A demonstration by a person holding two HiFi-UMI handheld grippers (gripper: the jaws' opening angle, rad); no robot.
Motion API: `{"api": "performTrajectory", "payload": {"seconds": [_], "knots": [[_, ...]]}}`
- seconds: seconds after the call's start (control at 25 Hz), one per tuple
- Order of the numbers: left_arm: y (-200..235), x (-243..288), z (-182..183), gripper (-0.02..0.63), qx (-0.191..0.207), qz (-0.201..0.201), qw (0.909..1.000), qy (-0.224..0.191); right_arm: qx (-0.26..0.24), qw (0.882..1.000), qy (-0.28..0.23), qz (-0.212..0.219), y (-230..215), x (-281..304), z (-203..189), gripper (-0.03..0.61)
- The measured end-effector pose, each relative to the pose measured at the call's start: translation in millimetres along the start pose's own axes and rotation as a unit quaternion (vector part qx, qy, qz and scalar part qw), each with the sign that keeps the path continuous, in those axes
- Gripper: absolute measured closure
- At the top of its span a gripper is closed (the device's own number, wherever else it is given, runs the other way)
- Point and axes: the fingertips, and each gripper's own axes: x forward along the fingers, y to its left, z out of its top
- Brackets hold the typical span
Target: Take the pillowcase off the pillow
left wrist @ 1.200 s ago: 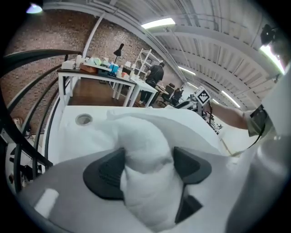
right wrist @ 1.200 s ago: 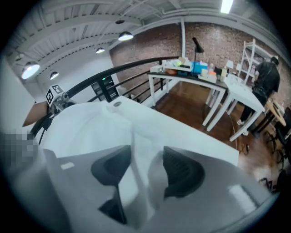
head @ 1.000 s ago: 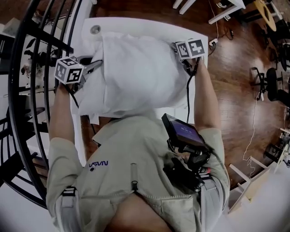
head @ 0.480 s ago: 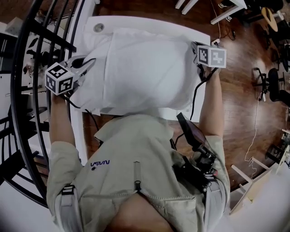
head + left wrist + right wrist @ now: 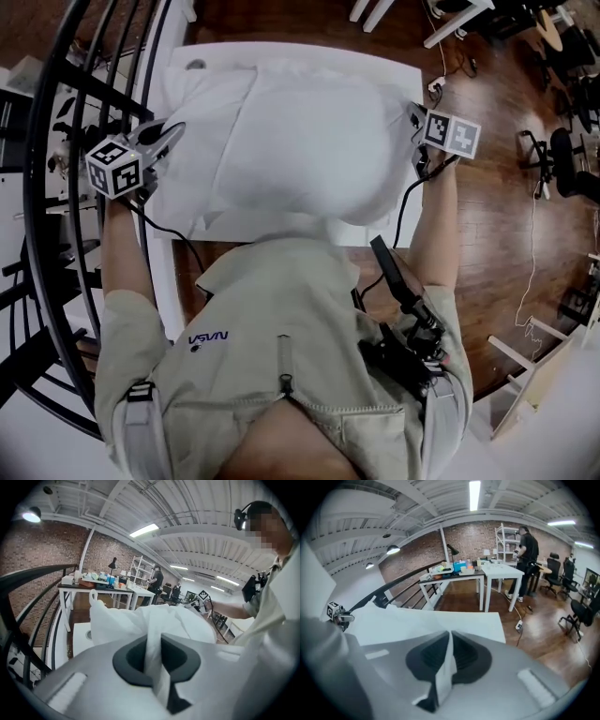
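Your left claw (image 5: 169, 137) is squeezing tight on a fold at the left edge of the white pillowcase (image 5: 300, 131). The pillowcase, with the pillow hidden inside, is lying in the middle over the white desk (image 5: 401, 69). Your right claw (image 5: 416, 118) is squeezing its right edge. You are probably holding both sides to stretch the cloth wide.

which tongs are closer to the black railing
Left. The left tongs, shut on the pillowcase edge, sit right beside the railing; the right tongs grip the pillowcase's opposite edge, across the whole pillow from it.
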Motion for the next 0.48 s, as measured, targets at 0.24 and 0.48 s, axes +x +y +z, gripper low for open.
{"api": "performTrajectory", "payload": {"seconds": [0.24,0.48], "knots": [[7,57,10,0.415,0.096,0.06,0.9935,0.018,-0.065,0.997,-0.037,0.012,21,15,3,0.433],[11,15,15,0.311,0.049,0.071,0.995,-0.05,-0.021,0.995,-0.092,0.02,16,-37,15,0.39]]}}
